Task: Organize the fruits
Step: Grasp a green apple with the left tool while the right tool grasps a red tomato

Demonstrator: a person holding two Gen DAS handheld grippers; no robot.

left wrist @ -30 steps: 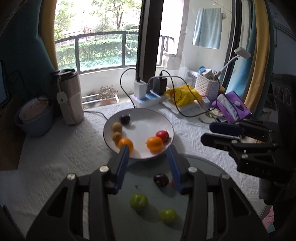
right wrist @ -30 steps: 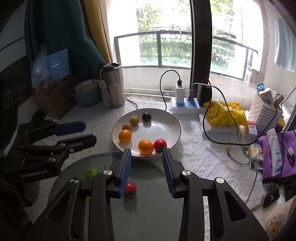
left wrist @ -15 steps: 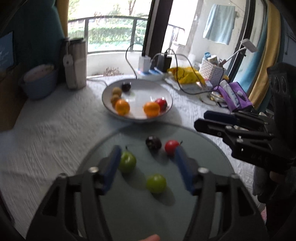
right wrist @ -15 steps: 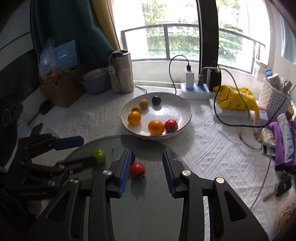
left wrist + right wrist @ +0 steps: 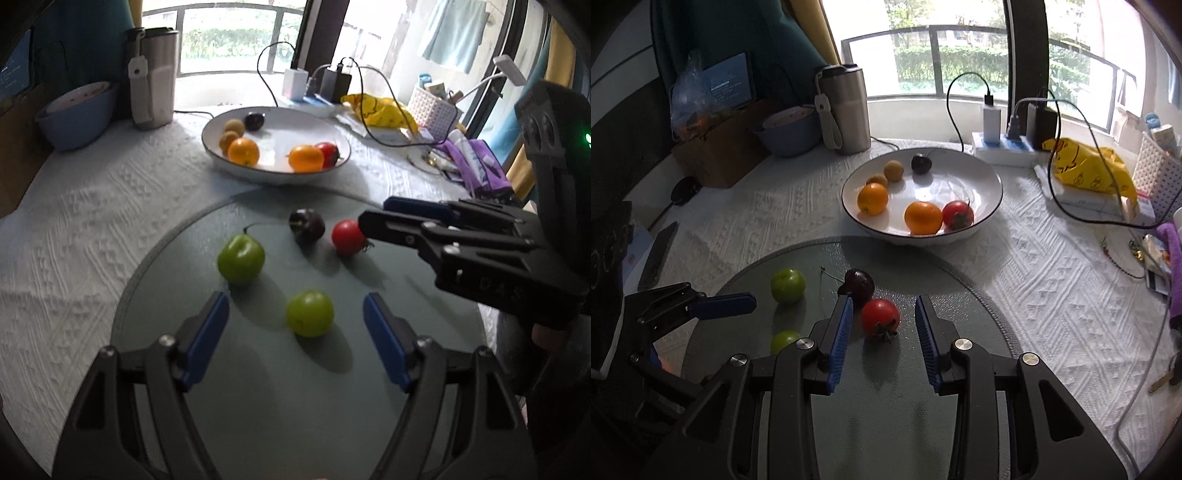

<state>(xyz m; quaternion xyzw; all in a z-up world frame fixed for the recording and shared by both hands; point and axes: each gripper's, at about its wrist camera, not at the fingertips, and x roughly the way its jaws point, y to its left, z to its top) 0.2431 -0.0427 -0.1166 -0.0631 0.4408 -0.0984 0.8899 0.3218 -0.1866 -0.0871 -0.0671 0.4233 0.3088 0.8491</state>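
A round grey glass board (image 5: 277, 387) (image 5: 960, 295) holds two green fruits, a dark plum and a red tomato. My left gripper (image 5: 295, 306) is open, with the near green fruit (image 5: 310, 314) between its fingertips; the other green fruit (image 5: 241, 258) lies further out. My right gripper (image 5: 884, 306) is open around the red tomato (image 5: 880, 319) (image 5: 348, 237), without touching it. The dark plum (image 5: 860, 283) (image 5: 307, 224) lies just beyond. A white bowl (image 5: 990, 184) (image 5: 214, 127) behind holds two oranges, a tomato, a plum and two small brown fruits.
A steel tumbler (image 5: 846, 110) and a blue bowl (image 5: 786, 136) stand at the back left. A power strip with chargers and cables (image 5: 1004, 147), a yellow bag (image 5: 1086, 166) and a white basket (image 5: 1160, 166) stand at the back right. A white cloth (image 5: 1052, 277) covers the table.
Both grippers have come down and back toward the glass board. My left gripper opened wider and now frames the near green fruit. My right gripper now frames the red tomato.
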